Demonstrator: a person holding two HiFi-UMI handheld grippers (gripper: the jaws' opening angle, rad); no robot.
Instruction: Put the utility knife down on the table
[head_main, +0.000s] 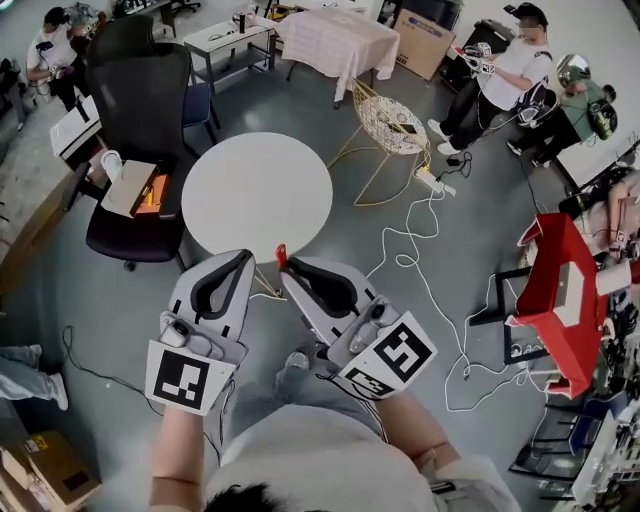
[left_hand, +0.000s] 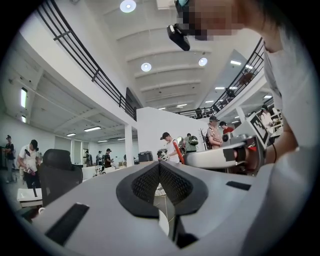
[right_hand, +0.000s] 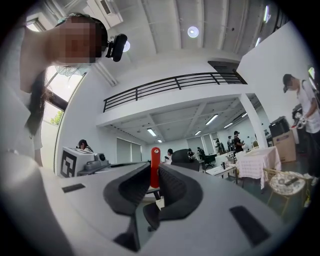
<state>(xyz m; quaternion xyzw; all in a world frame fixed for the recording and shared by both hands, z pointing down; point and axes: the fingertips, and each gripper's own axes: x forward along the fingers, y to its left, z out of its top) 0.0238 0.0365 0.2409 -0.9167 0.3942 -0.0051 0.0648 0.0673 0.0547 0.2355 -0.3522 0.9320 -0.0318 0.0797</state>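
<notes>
Right tool (head_main: 289, 271) pinching slim red utility knife (right_hand: 155, 166), long axis upright past tips; round white desk (head_main: 256, 190) straight ahead (slightly left). Left tool (head_main: 244, 263) pressed together, empty.

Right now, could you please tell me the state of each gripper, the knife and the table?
Left gripper: shut, nothing between its jaws.
Right gripper: shut on the utility knife.
Utility knife: clamped, red end poking past the jaws, not yet on the table.
Round white table: top bare.
</notes>
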